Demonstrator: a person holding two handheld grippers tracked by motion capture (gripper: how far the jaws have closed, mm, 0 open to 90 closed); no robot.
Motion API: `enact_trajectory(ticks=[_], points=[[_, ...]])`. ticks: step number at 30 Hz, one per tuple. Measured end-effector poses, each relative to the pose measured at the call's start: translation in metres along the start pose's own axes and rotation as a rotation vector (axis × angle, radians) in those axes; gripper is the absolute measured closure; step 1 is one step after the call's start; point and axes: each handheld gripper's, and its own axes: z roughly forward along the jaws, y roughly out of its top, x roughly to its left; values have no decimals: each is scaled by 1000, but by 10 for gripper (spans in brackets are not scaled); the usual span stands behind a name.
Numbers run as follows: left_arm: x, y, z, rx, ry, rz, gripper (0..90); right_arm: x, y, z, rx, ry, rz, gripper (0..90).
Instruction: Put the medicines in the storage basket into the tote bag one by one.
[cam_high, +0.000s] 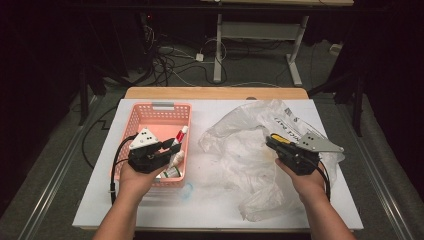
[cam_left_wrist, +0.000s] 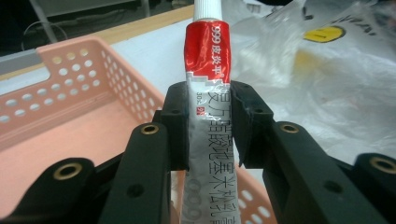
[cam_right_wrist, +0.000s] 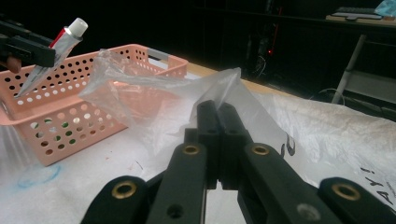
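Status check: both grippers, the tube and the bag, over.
Left gripper shut on red-and-silver tube, over pink basket. Right gripper shut on clear plastic bag. Nothing in the way.

Table top (cam_high: 150, 210): white sheet over a wooden board, with a faint blue scribbled ring near its front edge.
Wooden edge (cam_high: 215, 93): bare strip along the far side.
Floor cables (cam_high: 170, 57): dark tangle beyond the table.
Desk frame (cam_high: 218, 47): light metal legs standing on the grey floor farther back.
Surroundings: dark.
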Motion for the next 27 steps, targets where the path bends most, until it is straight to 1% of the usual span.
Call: enact_trajectory(ticks=[4, 7, 8, 11, 15, 17, 18, 21, 23, 27], points=[[-10, 3, -1, -22, -30, 11, 680, 1, 1, 1, -1, 2, 3, 900], [-19, 7, -2, -45, -72, 19, 679, 2, 1, 1, -5, 0, 6, 900], [-22, 8, -2, -52, -79, 20, 679, 2, 2, 1, -6, 0, 7, 900], [-32, 11, -1, -57, -93, 48, 679, 2, 3, 1, -6, 0, 3, 900], [-43, 11, 4, -58, -125, 70, 679, 2, 3, 2, -2, -2, 3, 900], [-48, 11, 7, -54, -132, 79, 679, 2, 2, 3, -1, 1, 8, 900], [-49, 10, 9, -51, -136, 81, 679, 2, 2, 3, 1, 4, 3, 900], [-55, 9, 15, -44, -154, 77, 679, 2, 2, 3, -1, 7, 1, 900], [-58, 9, 19, -33, -161, 83, 679, 2, 2, 3, -1, 9, 1, 900], [-63, 8, 29, -19, -194, 79, 679, 2, 2, 2, 4, 2, -1, 900]])
